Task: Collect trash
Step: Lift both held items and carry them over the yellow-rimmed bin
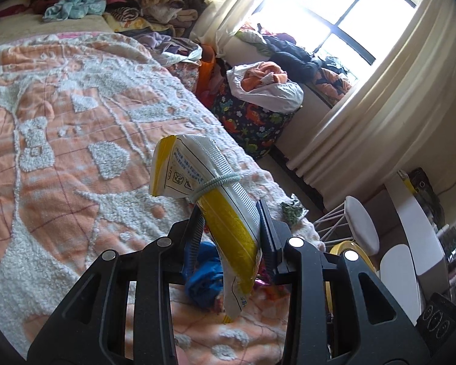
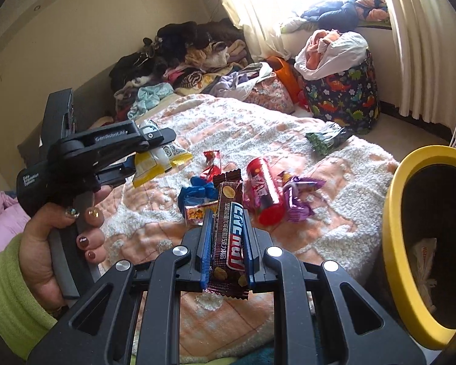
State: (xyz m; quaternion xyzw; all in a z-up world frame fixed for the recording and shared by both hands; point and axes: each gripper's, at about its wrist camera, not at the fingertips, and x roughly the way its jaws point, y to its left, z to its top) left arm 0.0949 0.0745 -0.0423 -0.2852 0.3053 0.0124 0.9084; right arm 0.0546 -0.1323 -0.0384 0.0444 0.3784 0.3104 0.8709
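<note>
- Left wrist view: the left claw [image 1: 231, 228] is clamped on a yellow-and-white packet [image 1: 215, 194] bound with a pale elastic band [image 1: 215, 182], held up above the bed [image 1: 76, 121]; its pads press both sides of the packet.
- A blue wrapper [image 1: 202, 279] lies on the blanket below the claw, near the bed's foot edge.
- Right wrist view: the right claw [image 2: 226, 243] is closed on a brown chocolate bar [image 2: 231, 231], standing upright between the blue pads.
- On the bed beyond lie a red tube [image 2: 264, 194], a purple wrapper [image 2: 298, 197] and a green packet [image 2: 325, 140] at the far edge.
- A yellow-rimmed bin [image 2: 392, 213] stands beside the bed's right edge.
- A hand [image 2: 48, 243] in a green sleeve holds the left claw's handle.
</note>
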